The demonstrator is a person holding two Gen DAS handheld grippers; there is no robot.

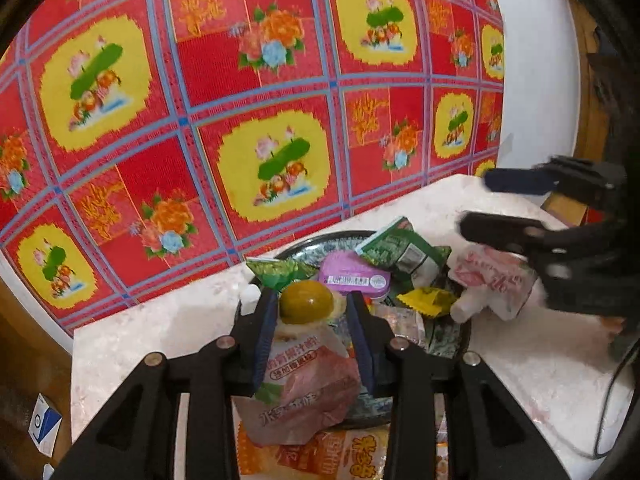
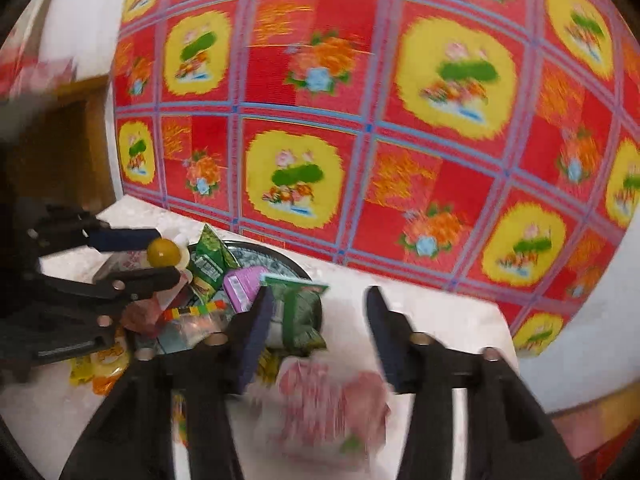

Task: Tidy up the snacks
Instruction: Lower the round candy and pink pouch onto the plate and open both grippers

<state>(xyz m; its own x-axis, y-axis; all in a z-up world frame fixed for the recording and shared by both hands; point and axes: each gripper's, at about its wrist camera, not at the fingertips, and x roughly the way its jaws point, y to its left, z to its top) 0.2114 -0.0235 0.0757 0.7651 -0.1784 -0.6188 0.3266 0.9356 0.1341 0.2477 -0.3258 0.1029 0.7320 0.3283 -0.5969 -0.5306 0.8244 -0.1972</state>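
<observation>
My left gripper (image 1: pixel 313 296) is shut on a pink-and-white drink pouch (image 1: pixel 304 376) with an olive-yellow cap (image 1: pixel 306 302), held over the near side of a dark patterned plate (image 1: pixel 320 240). From the right wrist, that gripper (image 2: pixel 168 254) and cap (image 2: pixel 162 252) show at the left. On the plate lie a purple box (image 1: pixel 352 272), green packets (image 1: pixel 400 248) and a yellow candy (image 1: pixel 428 300). My right gripper (image 2: pixel 319 294) stands open above a second pink-white pouch (image 2: pixel 332 400), blurred, just right of the plate (image 2: pixel 280 256). In the left wrist view this gripper (image 1: pixel 478 200) hovers over that pouch (image 1: pixel 492 280).
An orange snack packet (image 1: pixel 340 456) lies on the white marble table (image 1: pixel 160 332) in front of the plate. A red floral cloth (image 1: pixel 240 80) hangs close behind the table. A dark cable (image 1: pixel 608 400) runs along the right side. A blue-white box (image 1: pixel 44 428) sits below the table's left edge.
</observation>
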